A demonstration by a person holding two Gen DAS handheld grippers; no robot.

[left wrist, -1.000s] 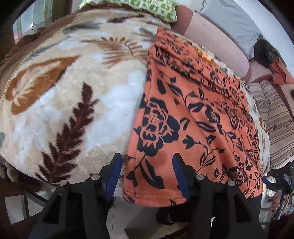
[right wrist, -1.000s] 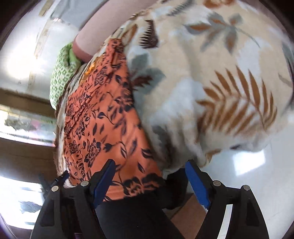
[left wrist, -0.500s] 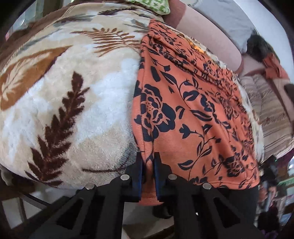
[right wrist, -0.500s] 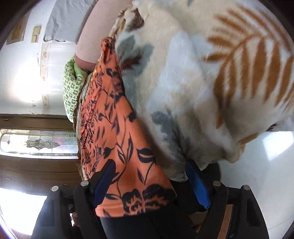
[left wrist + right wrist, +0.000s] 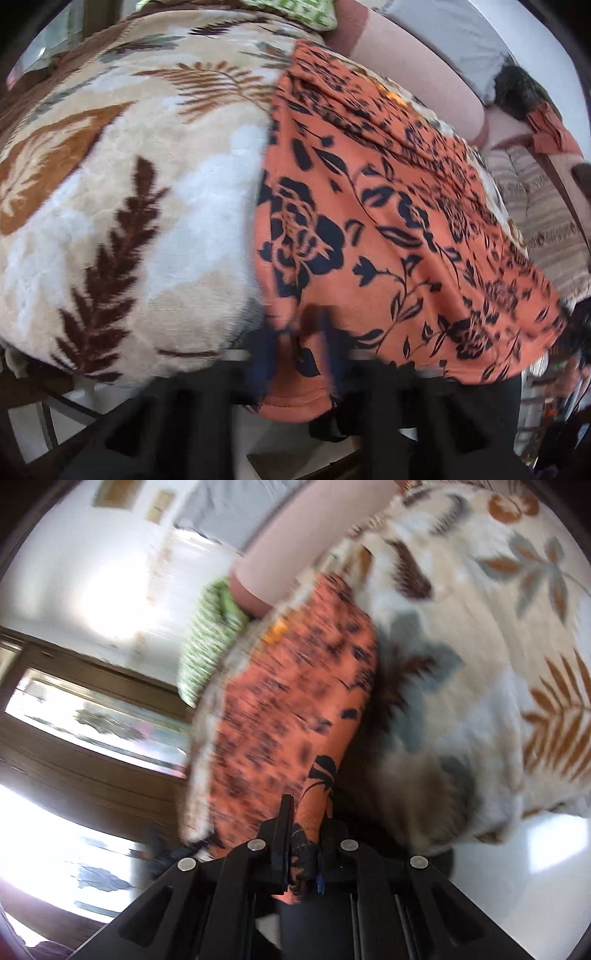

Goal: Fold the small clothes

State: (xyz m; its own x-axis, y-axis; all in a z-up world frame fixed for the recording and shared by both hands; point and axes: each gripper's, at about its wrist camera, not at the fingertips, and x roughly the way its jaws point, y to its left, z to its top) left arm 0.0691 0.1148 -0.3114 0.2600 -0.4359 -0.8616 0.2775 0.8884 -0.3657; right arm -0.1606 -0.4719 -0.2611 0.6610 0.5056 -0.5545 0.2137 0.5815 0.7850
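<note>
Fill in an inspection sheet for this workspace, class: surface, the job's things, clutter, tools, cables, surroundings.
Surface: plush leaf-print blanket covering a bed.
Job's things: orange floral garment spread on the blanket, its near hem hanging over the edge.
Clutter: green patterned pillow and pink bolster at the far end.
Tools: left tool shut on the hem; right tool just closed on another corner.
Cables: nothing seen.
Surroundings: white wall, wooden-framed window, glossy floor.

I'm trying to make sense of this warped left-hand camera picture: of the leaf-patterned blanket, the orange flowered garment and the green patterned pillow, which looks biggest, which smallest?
1. Leaf-patterned blanket
2. Orange flowered garment, nearly as large; the fisheye and its nearness make this ranking unsure
3. Green patterned pillow, only a sliver, far off at the top edge
</note>
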